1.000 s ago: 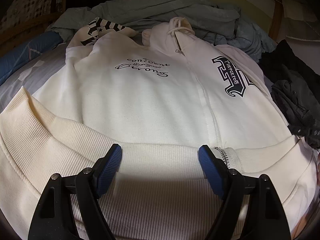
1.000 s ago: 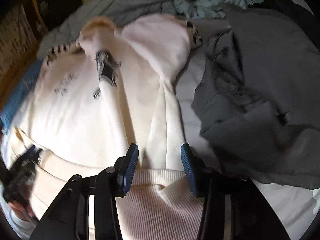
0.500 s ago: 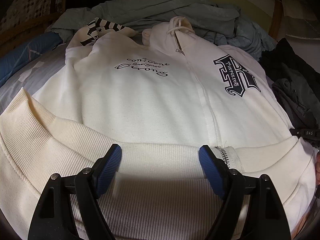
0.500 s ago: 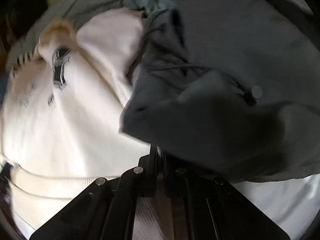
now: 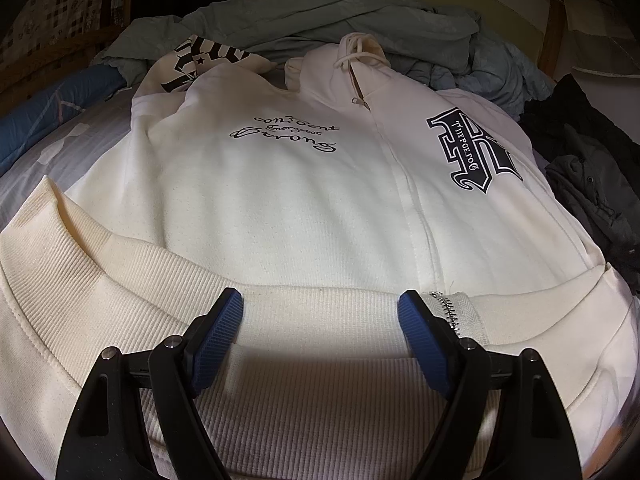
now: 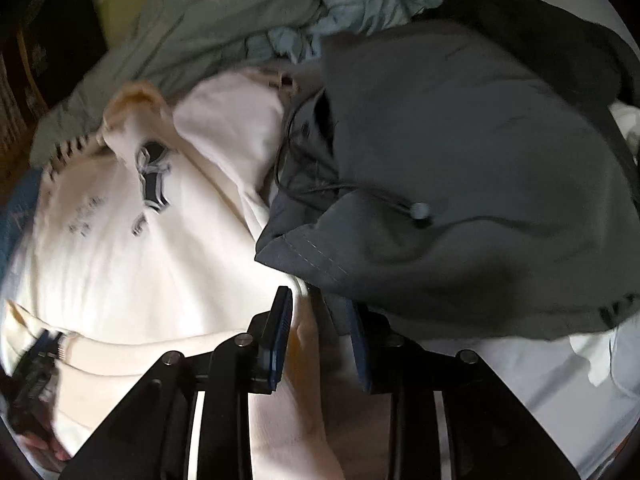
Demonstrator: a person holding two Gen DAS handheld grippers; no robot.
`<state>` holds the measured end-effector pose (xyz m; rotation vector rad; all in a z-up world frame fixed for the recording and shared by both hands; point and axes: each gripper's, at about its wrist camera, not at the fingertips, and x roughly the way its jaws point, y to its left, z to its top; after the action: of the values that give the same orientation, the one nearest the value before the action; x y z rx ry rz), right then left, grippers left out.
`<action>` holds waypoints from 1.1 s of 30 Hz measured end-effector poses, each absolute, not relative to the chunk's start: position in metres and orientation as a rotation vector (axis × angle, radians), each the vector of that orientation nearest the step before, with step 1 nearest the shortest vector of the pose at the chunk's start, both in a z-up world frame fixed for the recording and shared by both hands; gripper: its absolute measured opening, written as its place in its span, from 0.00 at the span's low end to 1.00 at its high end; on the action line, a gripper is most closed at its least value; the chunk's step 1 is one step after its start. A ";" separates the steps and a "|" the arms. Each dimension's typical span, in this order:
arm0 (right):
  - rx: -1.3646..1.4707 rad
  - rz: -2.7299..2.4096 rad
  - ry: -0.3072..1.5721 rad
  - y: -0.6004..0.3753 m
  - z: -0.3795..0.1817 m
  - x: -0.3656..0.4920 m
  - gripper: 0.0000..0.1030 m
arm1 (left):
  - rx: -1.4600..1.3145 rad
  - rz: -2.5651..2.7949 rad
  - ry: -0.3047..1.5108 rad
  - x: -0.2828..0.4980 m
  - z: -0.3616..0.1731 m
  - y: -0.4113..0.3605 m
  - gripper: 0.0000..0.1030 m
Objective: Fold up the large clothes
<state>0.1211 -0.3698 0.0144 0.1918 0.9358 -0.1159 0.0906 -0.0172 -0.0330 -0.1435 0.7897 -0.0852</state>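
My left tool [image 5: 320, 320] stood wide over the cream hoodie's [image 5: 304, 200] ribbed hem. My right tool [image 6: 320, 316] was opening, hoodie fabric between its pads, beside a grey jacket [image 6: 460, 168].

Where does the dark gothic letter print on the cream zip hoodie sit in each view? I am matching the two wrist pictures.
Left wrist: the dark gothic letter print sits right of centre, right of the zip line, sharp.
Right wrist: the print sits left of centre, blurred.
Shared landmark: the crumpled grey-green cloth beyond the hoodie's hood.
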 end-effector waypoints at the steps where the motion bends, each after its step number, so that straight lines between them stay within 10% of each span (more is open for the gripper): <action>1: 0.208 -0.102 0.925 -0.371 0.017 0.117 0.29 | -0.144 -0.087 0.789 0.090 -0.033 -0.016 0.77; 21: 0.186 -0.010 1.029 -0.348 -0.018 0.092 0.27 | 0.020 0.182 0.793 0.084 0.035 0.115 0.77; 26: 0.158 -0.012 1.029 -0.344 -0.018 0.091 0.27 | -0.235 0.175 0.979 0.085 0.001 0.188 0.49; 33: 0.166 -0.007 1.033 -0.344 -0.020 0.095 0.28 | 0.074 0.312 0.991 0.098 -0.017 0.148 0.59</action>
<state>0.0951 -0.3435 -0.0200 0.1655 1.0331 -0.0066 0.0985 0.1479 -0.0166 0.0735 0.9912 0.3116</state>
